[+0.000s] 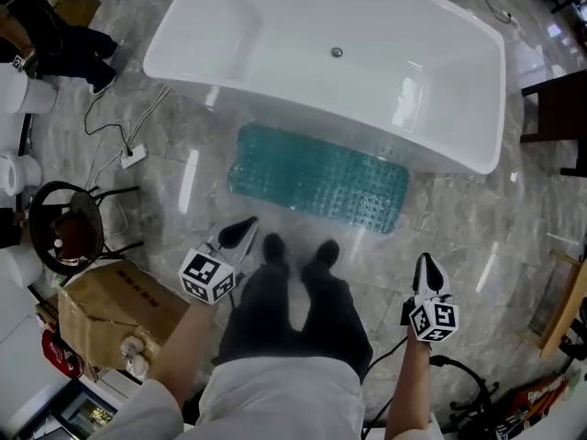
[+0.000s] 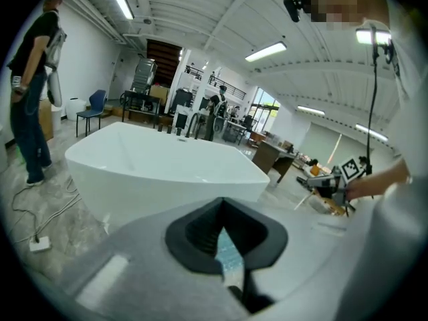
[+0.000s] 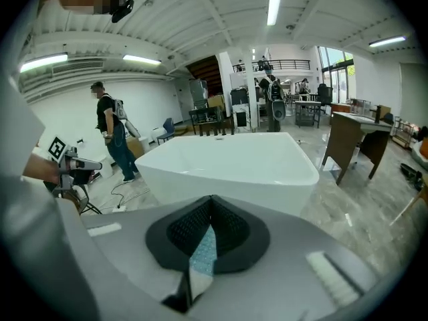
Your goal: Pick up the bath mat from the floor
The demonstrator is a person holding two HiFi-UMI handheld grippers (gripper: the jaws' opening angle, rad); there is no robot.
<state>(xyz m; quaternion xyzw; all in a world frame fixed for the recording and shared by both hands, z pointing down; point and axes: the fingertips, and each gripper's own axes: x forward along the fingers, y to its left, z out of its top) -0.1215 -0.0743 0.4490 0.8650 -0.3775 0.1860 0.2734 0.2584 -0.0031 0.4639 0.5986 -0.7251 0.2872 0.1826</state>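
Observation:
The teal bath mat (image 1: 316, 177) lies flat on the marble floor along the front of the white bathtub (image 1: 275, 35). My left gripper (image 1: 240, 234) is held in the air near my left shoe, shut and empty, short of the mat's near edge. My right gripper (image 1: 426, 269) hangs to the right of my legs, also shut with nothing in it. In the left gripper view the jaws (image 2: 222, 212) meet, with a sliver of mat (image 2: 229, 254) showing between them. In the right gripper view the gripper (image 3: 210, 209) points at the bathtub (image 3: 234, 162), and a strip of the mat (image 3: 204, 249) shows.
A cardboard box (image 1: 119, 314) and a black round stool (image 1: 64, 227) stand at my left. A power strip with its cable (image 1: 133, 157) lies on the floor left of the mat. A person (image 1: 55, 35) stands at the far left. A dark chair (image 1: 559, 117) is at the right.

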